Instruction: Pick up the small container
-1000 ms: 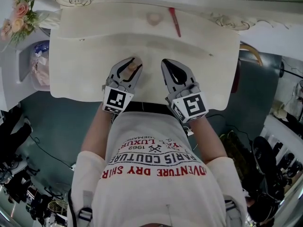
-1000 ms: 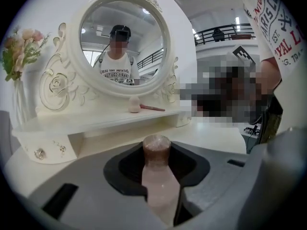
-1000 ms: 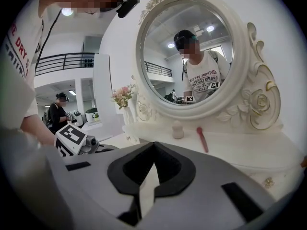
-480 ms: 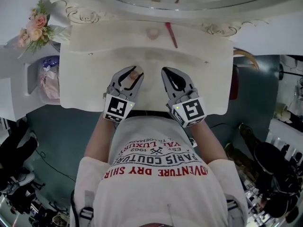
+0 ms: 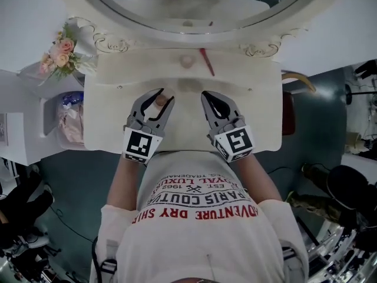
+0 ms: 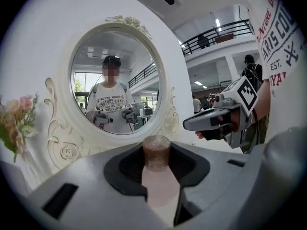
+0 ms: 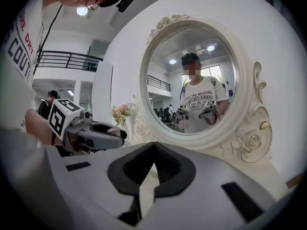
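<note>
Facing the mirrored cream vanity [image 5: 259, 122], left gripper [image 5: 159, 97] grips the small container [image 6: 157, 152]; right gripper [image 5: 207, 96] closed, empty.

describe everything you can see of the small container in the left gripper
The small container has a slim, pale pink body topped by a brownish, frosted-looking round cap. It stands upright, clamped between the jaws of the left gripper, with its cap poking up above them in front of the oval mirror. Only the jaws touch it, and its base is hidden.
</note>
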`<state>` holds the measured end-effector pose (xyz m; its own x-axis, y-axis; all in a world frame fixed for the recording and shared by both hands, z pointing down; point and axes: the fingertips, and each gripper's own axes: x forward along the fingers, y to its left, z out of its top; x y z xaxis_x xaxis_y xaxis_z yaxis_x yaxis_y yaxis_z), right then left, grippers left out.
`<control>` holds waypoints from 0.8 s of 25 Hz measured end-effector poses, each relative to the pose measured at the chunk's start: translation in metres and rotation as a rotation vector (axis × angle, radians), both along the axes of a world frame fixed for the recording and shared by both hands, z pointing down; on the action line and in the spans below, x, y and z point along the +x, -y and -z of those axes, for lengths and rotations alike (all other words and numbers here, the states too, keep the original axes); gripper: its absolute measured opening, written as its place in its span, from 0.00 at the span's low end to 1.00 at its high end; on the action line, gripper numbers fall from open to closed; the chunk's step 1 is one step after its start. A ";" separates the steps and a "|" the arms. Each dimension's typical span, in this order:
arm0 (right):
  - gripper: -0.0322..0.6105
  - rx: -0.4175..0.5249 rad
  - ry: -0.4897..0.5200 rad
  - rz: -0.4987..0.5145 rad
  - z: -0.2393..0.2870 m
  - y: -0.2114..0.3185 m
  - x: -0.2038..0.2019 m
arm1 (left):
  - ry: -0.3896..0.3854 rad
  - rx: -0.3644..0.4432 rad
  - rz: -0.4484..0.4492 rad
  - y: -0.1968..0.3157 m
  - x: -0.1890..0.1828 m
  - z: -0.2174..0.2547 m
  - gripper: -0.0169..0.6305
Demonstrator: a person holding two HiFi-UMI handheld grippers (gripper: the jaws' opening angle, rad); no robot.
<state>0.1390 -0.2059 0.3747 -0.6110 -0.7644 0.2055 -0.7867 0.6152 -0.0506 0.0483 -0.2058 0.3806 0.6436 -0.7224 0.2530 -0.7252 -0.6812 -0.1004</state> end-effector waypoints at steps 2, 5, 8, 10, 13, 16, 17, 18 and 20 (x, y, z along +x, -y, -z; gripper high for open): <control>0.05 0.020 0.001 -0.007 0.008 0.003 0.005 | 0.009 0.010 0.007 0.001 -0.006 0.010 0.24; 0.05 0.047 0.001 -0.014 0.018 0.006 0.013 | 0.004 0.018 0.018 0.003 -0.015 0.026 0.24; 0.05 0.065 -0.006 -0.007 0.024 0.006 0.016 | -0.016 0.030 0.035 0.002 -0.023 0.041 0.24; 0.05 0.080 -0.010 0.003 0.029 0.004 0.015 | -0.016 0.041 0.044 0.001 -0.026 0.049 0.24; 0.05 0.089 -0.012 0.029 0.034 0.001 0.013 | -0.029 0.053 0.050 -0.001 -0.030 0.060 0.24; 0.05 0.095 -0.018 0.048 0.039 -0.001 0.010 | -0.032 0.075 0.059 -0.003 -0.032 0.071 0.24; 0.05 0.101 -0.015 0.048 0.042 -0.001 0.010 | -0.039 0.078 0.061 -0.002 -0.033 0.074 0.24; 0.05 0.107 -0.012 0.048 0.045 -0.001 0.010 | -0.048 0.078 0.062 -0.002 -0.033 0.077 0.24; 0.05 0.120 -0.013 0.050 0.048 -0.001 0.009 | -0.061 0.075 0.064 -0.002 -0.034 0.079 0.24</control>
